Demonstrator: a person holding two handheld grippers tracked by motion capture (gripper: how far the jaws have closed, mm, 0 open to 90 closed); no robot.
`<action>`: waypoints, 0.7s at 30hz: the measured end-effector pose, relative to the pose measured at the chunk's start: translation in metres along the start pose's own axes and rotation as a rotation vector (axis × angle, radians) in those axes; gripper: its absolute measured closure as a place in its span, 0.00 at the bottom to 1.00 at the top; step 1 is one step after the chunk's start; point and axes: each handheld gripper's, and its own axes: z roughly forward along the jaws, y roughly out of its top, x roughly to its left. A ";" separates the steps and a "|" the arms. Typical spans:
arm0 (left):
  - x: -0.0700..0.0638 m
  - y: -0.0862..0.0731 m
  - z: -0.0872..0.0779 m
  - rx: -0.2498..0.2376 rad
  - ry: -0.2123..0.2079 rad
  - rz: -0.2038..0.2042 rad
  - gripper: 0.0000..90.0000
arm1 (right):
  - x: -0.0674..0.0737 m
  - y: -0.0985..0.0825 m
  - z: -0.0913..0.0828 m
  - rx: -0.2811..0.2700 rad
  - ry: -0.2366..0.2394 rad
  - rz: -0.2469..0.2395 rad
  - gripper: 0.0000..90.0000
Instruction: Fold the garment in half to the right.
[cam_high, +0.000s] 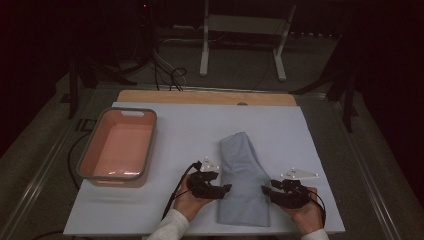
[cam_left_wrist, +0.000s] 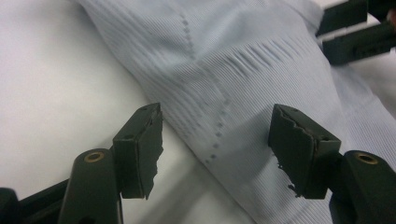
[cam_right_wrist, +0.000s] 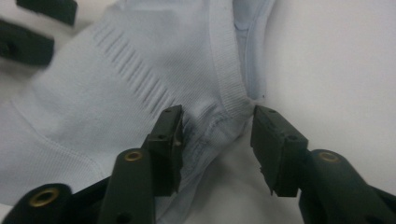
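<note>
A pale blue folded garment (cam_high: 242, 175) lies on the white table cover (cam_high: 190, 130), near its front edge. My left gripper (cam_high: 221, 189) is at the garment's left edge and my right gripper (cam_high: 266, 190) at its right edge, both pointing inward. In the left gripper view the left gripper (cam_left_wrist: 217, 149) stands open, its jaws straddling the ribbed cloth (cam_left_wrist: 224, 70) without pressing it. In the right gripper view the right gripper (cam_right_wrist: 217, 140) is open too, with a bunched ribbed band of the garment (cam_right_wrist: 229, 100) between its jaws.
A pink basin with a grey rim (cam_high: 85, 150) stands on the left of the table cover. A wooden board edge (cam_high: 205, 96) runs along the back. Beyond the table are a white stand (cam_high: 240, 30) and cables on the floor.
</note>
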 end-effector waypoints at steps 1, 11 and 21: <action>0.002 0.002 0.000 0.000 0.004 -0.001 0.40 | 0.000 0.000 0.001 0.005 -0.008 -0.006 0.61; 0.019 0.028 0.018 -0.038 0.034 -0.046 0.41 | -0.003 0.002 0.009 0.026 -0.084 -0.037 0.66; 0.034 0.042 0.040 0.003 -0.010 -0.089 0.78 | -0.003 0.004 0.006 0.022 -0.097 -0.043 0.64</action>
